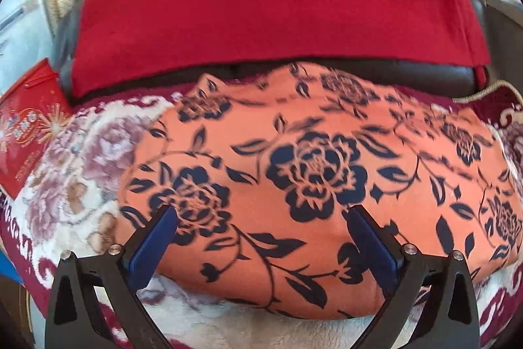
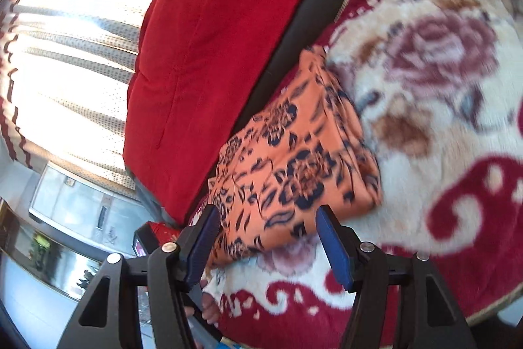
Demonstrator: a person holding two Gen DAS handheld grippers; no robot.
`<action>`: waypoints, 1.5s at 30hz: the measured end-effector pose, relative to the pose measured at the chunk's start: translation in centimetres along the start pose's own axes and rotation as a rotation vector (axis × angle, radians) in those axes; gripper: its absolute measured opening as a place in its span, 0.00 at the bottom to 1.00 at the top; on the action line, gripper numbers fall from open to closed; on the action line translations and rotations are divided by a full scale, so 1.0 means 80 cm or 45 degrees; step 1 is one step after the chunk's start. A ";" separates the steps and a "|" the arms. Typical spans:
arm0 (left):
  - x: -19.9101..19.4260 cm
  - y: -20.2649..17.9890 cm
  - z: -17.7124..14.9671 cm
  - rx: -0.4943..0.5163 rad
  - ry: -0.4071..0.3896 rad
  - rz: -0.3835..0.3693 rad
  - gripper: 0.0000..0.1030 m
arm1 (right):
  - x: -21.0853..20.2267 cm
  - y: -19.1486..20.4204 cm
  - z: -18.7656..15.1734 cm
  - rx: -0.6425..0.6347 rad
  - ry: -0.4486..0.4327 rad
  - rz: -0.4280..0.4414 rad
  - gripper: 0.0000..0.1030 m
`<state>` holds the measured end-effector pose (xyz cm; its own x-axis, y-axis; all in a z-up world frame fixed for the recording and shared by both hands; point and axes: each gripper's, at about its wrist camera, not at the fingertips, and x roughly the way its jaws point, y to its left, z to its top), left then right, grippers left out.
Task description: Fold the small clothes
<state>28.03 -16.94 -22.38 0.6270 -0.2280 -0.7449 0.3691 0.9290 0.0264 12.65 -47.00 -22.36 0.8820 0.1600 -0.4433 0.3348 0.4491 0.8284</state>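
On the fluffy blanket (image 1: 75, 159) with big pink roses, an orange cloth (image 1: 310, 172) with dark blue flowers is lying folded and flat. The blanket is cream and dark red, and it is covering the seat I am working on. Behind the orange cloth, a thick red cushion (image 1: 261, 5) is leaning on a dark leather back (image 1: 425, 71).

I am holding my left gripper (image 1: 261, 215) over the near part of the orange cloth. Its two blue fingers (image 1: 153, 247) are standing wide apart, one on each side of a big blue flower, and nothing is being pinched between them. I cannot tell if the tips are touching the cloth.

I am holding my right gripper (image 2: 264, 215) tipped to one side, near one end of the orange cloth (image 2: 294, 165). Its blue fingers (image 2: 336, 251) are spread apart too, and they are not squeezing anything. The end of the cloth is showing in the gap between them, with the blanket (image 2: 441, 87) beside it.

A red box (image 1: 26, 133) with gold marks is sitting past the left edge of the blanket. In the right view, bright light is coming through a spotted curtain (image 2: 75, 48) behind the red cushion (image 2: 212, 54).
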 end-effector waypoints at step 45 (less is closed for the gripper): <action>-0.022 0.061 0.017 -0.061 -0.120 0.050 1.00 | 0.053 0.066 0.052 -0.387 -0.303 -0.492 0.64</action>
<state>29.63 -12.36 -20.04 0.7030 -0.2151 -0.6779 0.3112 0.9501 0.0212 19.55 -47.58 -18.47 0.7762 -0.2543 -0.5769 0.5695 0.6753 0.4687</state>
